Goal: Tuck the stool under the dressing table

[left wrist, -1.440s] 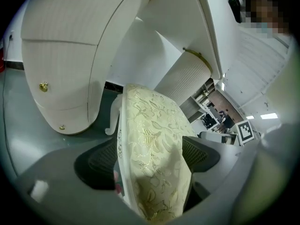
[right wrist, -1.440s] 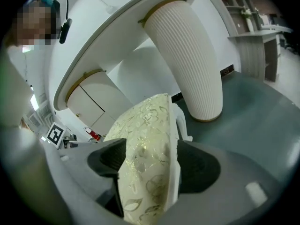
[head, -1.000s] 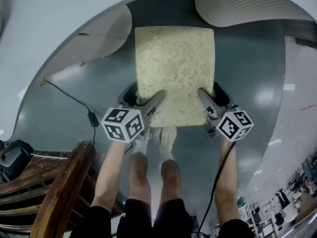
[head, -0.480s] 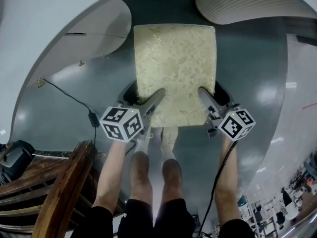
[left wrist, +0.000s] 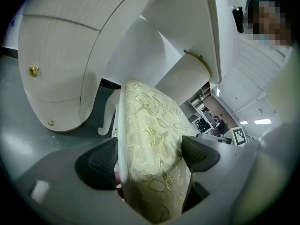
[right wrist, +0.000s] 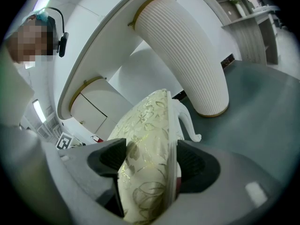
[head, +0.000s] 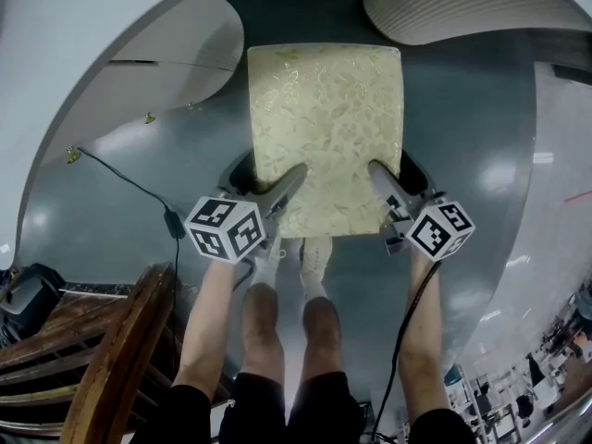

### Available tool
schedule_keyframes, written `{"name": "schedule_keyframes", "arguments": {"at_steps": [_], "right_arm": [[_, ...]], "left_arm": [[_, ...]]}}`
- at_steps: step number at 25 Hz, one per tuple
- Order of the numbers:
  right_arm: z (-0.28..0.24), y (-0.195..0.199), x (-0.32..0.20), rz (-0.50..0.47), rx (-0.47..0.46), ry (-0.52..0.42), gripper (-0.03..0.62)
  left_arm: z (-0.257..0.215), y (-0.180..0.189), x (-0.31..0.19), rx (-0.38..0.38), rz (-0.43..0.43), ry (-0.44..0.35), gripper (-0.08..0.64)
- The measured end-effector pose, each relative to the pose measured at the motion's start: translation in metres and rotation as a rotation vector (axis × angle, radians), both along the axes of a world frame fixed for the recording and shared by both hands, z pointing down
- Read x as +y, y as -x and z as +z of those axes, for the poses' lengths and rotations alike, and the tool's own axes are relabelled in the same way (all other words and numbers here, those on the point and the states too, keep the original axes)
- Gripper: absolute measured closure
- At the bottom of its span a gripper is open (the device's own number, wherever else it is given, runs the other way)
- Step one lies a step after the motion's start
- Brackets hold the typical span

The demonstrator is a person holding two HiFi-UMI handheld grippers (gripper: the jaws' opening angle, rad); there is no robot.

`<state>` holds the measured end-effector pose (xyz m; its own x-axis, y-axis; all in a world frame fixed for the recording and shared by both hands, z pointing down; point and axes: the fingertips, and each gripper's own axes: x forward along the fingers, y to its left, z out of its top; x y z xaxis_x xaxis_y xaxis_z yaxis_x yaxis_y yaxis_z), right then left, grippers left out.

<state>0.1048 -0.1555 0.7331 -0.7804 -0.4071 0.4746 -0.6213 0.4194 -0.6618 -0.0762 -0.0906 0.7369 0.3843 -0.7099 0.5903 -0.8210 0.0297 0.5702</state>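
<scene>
Clamping the left gripper (head: 282, 192) on the near-left corner of the stool (head: 326, 128), the right gripper (head: 384, 188) on the near-right. Runs lengthwise straight ahead, far end at the gap under the dressing table (head: 139, 26). Probably calls for an even forward push.

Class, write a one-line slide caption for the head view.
Left tongs and right tongs grip the stool by its near corners, facing the dressing table.
</scene>
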Motion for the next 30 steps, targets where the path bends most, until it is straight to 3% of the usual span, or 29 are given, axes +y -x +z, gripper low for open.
{"name": "schedule_keyframes", "arguments": {"at_steps": [6,19,30], "right_arm": [[-0.002,0.000,0.002,0.023,-0.015,-0.005,0.261],[0.004,-0.007,0.006,0.051,-0.019,0.058,0.261],[0.013,-0.014,0.012,0.080,-0.017,0.008,0.261]], "left_arm": [[-0.004,0.002,-0.003,-0.018,0.016,-0.015,0.120],[0.003,-0.001,-0.003,0.006,0.040,0.038,0.123],[0.017,-0.006,-0.003,0.021,0.069,-0.008,0.123]]}}
